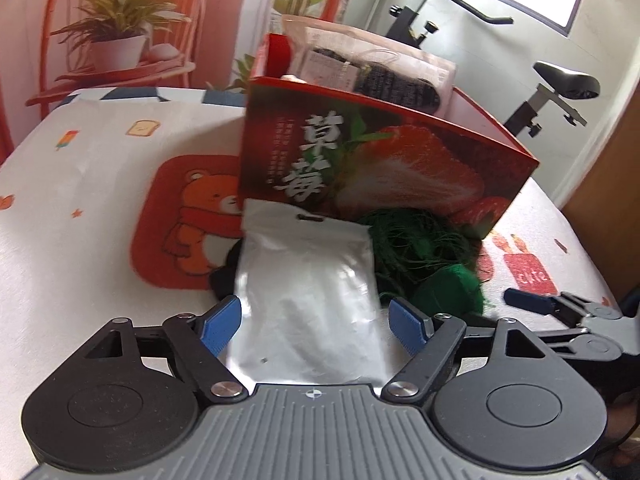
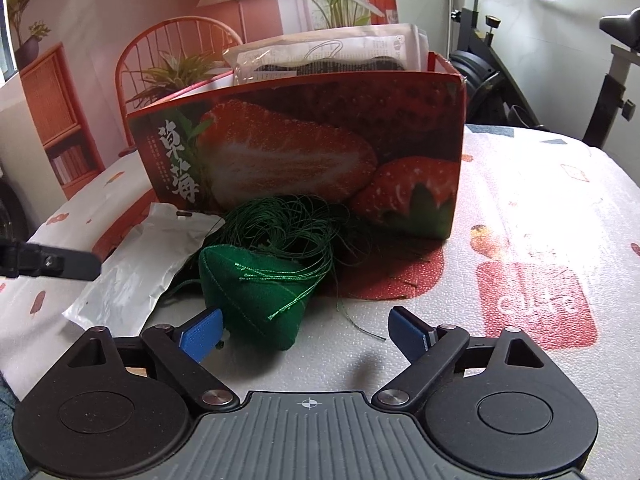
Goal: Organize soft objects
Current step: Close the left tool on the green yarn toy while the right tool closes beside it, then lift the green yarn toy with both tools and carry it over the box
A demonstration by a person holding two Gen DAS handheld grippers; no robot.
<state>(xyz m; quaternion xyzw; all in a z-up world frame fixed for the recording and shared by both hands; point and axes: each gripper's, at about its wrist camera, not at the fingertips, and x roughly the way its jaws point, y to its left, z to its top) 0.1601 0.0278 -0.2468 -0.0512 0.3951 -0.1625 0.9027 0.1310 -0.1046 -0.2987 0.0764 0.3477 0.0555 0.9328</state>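
Here the left gripper (image 1: 316,322) stands wide apart astride the white pouch (image 1: 308,300), pads not pressing; the right gripper (image 2: 306,332) gapes too, its left pad just beside the green pouch (image 2: 256,292).

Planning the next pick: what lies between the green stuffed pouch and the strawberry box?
A loose tangle of green string fills that stretch, trailing over the green stuffed pouch and reaching the strawberry box; the right wrist view shows it best.

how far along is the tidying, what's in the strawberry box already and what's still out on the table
Done: clear packets already stand in the strawberry box. In hand: nothing gripped yet; the left gripper straddles the white pouch, the right gripper is open by the green stuffed piece. Left: pouch, green piece and its thread tangle.
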